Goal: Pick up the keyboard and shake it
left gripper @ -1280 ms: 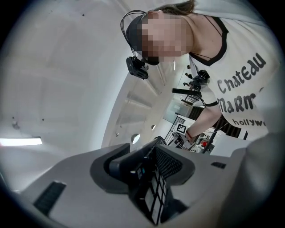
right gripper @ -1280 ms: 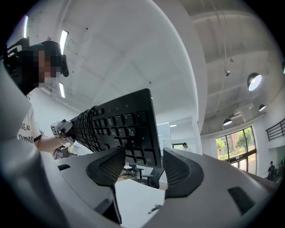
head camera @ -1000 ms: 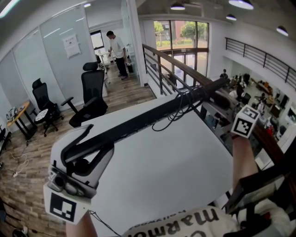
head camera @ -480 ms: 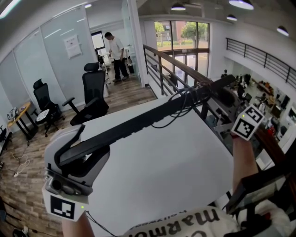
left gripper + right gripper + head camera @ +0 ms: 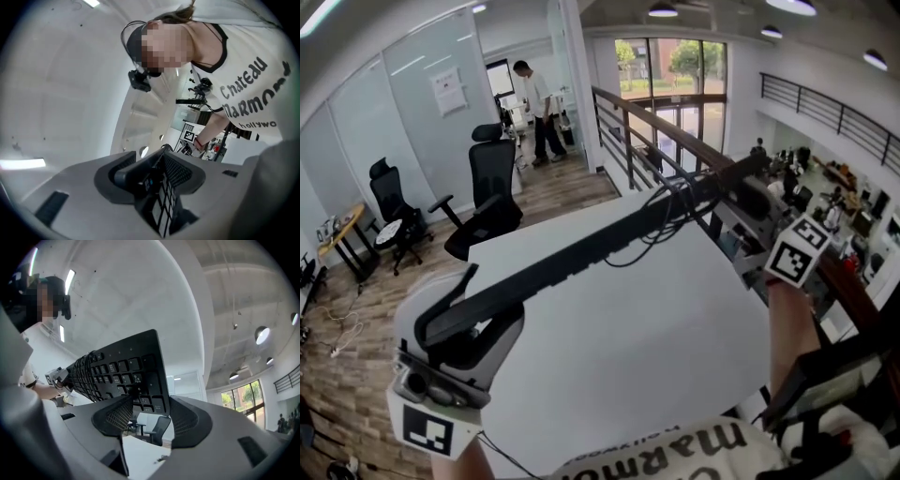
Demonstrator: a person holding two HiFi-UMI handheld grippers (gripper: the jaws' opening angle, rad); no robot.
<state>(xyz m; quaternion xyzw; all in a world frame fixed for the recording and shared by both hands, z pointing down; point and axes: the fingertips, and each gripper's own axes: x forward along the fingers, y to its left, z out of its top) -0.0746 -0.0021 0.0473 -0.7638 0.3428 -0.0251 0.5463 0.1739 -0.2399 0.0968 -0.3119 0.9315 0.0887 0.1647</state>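
The black keyboard [image 5: 581, 253] hangs in the air, slanting from the left tool [image 5: 459, 319] up to the right tool [image 5: 748, 192]. Each tool is clamped on one short end. The left tool's jaws have just been closing a little, with the keyboard's edge between them. Its cable [image 5: 661, 220] loops down just beside the right tool. The white desk [image 5: 656, 356] lies below both tools, clear of the keyboard.
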